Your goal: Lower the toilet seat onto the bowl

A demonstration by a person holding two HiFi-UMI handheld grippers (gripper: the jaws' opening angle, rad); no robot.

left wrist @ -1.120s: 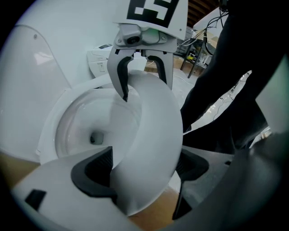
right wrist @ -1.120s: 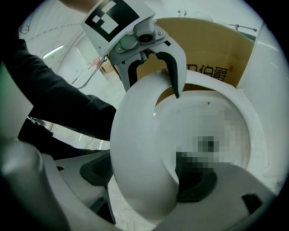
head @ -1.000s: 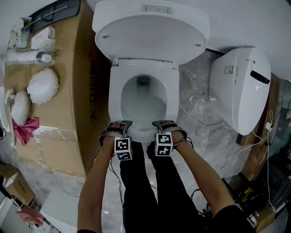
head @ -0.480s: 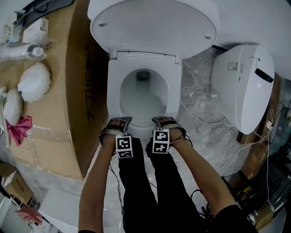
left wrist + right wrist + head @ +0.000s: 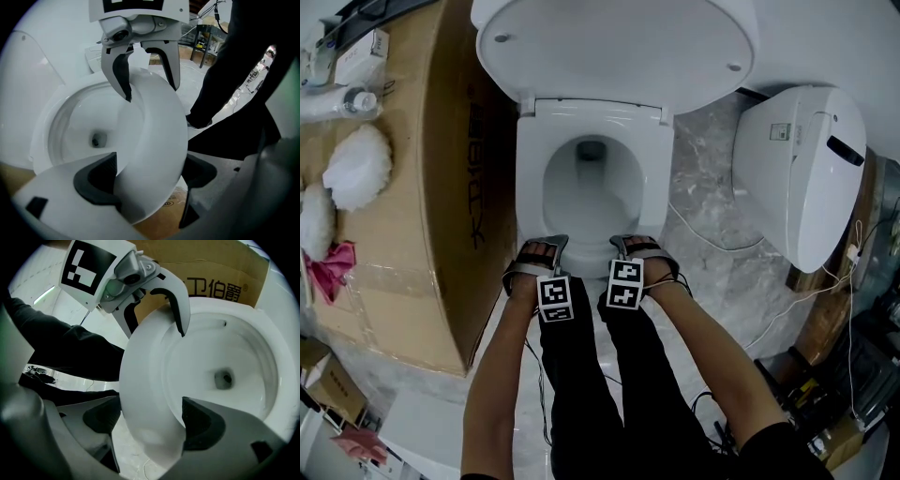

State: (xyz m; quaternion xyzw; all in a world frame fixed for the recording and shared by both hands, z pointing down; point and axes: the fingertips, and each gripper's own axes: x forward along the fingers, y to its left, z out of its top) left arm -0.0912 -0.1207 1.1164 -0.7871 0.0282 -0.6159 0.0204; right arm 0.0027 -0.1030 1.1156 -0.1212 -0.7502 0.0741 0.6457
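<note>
Currently both grippers clamp the toilet seat (image 5: 530,178) at its front edge: left gripper (image 5: 544,246) just beside right gripper (image 5: 636,244), each with one jaw inside the ring and one outside. The seat lies low over the bowl (image 5: 586,202), and the lid (image 5: 614,47) is raised.

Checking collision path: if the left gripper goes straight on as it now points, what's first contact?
The toilet seat: its front rim sits between the jaws of the left gripper, so it would likely bottom out there. Past it lies the open bowl; depth unclear.
</note>
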